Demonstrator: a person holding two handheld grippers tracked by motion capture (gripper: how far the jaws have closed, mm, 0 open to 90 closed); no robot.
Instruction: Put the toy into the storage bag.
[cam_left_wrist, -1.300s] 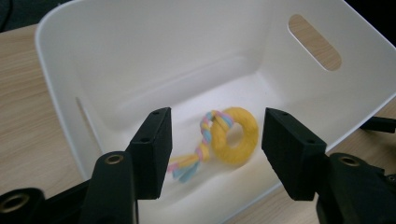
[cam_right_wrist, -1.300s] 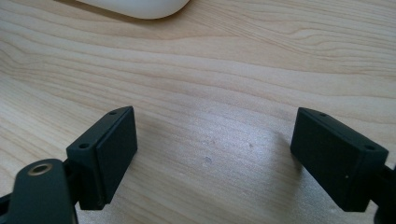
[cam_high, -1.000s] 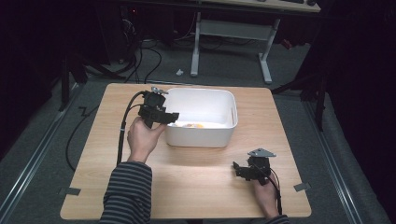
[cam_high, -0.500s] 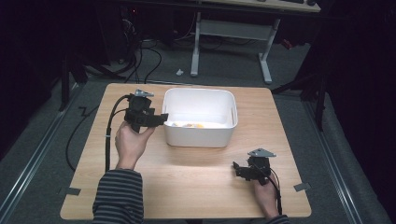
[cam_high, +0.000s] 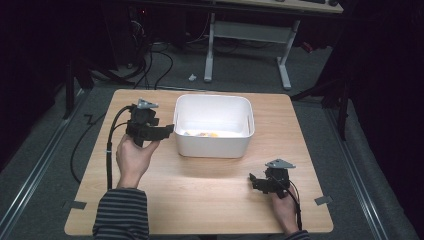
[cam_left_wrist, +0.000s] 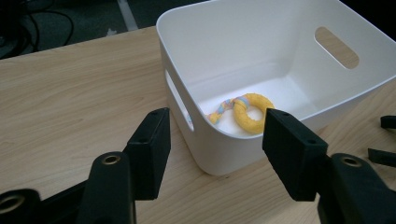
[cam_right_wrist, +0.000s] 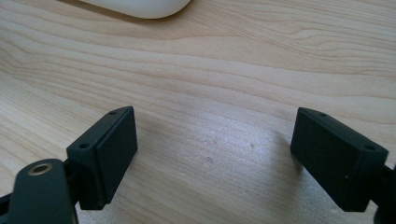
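Yellow ring rope toy (cam_left_wrist: 247, 112) lies inside the white bin (cam_left_wrist: 299, 60), just beyond the left claw (cam_left_wrist: 215, 140), whose jaws stand apart and empty.

- A lab or recording room rather than a home: the room is dark, and light falls on one small wooden surface (cam_high: 200, 200) alone.
- Grey carpet floor (cam_high: 240, 75) with loose black cables (cam_high: 150, 60) lying across it behind the surface.
- A white-legged desk frame (cam_high: 247, 37) stands at the back, with more dark equipment beside it.
- Metal rails (cam_high: 30, 170) run along the floor on both sides.
- Pieces of grey tape (cam_high: 323, 200) stick at the surface's near corners.
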